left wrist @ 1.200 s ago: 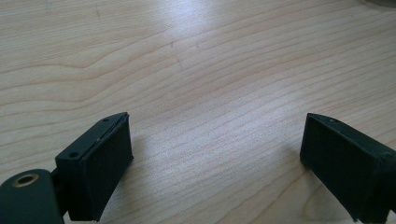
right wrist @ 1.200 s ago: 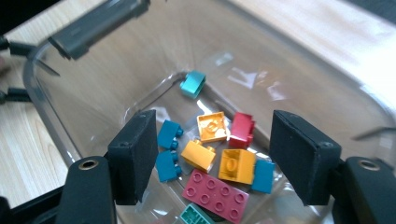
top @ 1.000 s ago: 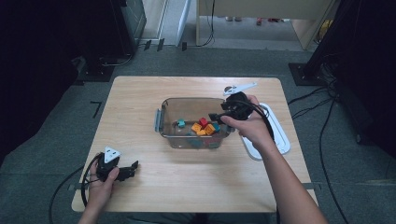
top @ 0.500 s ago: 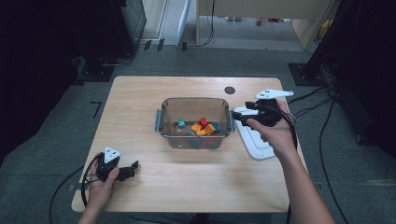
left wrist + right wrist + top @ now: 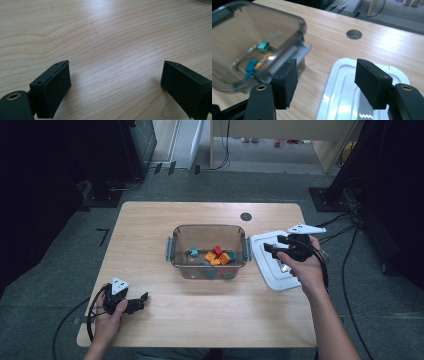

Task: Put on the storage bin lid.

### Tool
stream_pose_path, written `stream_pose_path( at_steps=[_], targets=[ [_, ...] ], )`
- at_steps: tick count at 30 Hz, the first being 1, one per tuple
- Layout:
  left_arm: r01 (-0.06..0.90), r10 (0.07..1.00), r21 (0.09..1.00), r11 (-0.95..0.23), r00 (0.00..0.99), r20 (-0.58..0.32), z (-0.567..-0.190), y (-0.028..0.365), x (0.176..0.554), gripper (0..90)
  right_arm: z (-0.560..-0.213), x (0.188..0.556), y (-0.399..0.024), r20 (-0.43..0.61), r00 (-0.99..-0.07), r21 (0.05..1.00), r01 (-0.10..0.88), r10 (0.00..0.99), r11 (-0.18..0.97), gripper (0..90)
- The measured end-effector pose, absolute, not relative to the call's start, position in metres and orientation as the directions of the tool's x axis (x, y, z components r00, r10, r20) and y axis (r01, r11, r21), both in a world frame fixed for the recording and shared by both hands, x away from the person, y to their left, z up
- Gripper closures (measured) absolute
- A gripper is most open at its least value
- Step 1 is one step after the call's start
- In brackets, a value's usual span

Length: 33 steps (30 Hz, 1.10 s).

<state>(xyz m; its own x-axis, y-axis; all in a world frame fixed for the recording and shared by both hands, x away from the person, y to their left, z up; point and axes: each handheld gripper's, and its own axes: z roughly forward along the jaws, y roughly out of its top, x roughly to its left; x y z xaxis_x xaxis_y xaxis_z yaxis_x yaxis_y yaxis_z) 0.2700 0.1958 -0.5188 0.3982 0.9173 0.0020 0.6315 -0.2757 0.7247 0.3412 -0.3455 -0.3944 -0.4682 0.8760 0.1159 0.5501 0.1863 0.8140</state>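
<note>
Grey carpet surrounds our light wooden table, with dark equipment and loose cables at the edges of the room. Near the middle of the table stands a clear plastic container with grey clip handles on its short sides, and inside it lie small coloured blocks: red, orange and teal among them. Just beside the container, toward our right, lies its white lid, flat on the wood. A round cable hole sits in the tabletop beyond the container.

Our right gripper hangs over the lid, pointing toward the container. In the right gripper view its jaws stand apart with nothing between them; they have just been closing a little, and the pads touch nothing. Through that gap we see the near corner of the lid, with the container's wall and clip to its left, and teal and orange blocks behind the clear plastic.

Our left gripper rests near the front left corner of the table, well apart from the container. In the left gripper view its jaws stand wide over bare wood, gripping nothing.
</note>
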Motion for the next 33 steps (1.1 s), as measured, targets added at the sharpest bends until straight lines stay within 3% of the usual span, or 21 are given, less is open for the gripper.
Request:
stream_pose_path(
  at_steps=[14, 33],
  targets=[
    [0.631, 0.917, 0.725, -0.276, 0.398, 0.002, -0.519, 0.196, 0.270, 9.1, -0.439, 0.355, -0.369, 0.136, -0.330, 0.779, 0.618, 0.934, 0.105, 43.0],
    [0.631, 0.917, 0.725, -0.276, 0.398, 0.002, -0.519, 0.196, 0.270, 9.1, -0.469, 0.367, -0.384, 0.147, -0.244, 0.740, 0.670, 0.958, 0.057, 55.3]
  ],
)
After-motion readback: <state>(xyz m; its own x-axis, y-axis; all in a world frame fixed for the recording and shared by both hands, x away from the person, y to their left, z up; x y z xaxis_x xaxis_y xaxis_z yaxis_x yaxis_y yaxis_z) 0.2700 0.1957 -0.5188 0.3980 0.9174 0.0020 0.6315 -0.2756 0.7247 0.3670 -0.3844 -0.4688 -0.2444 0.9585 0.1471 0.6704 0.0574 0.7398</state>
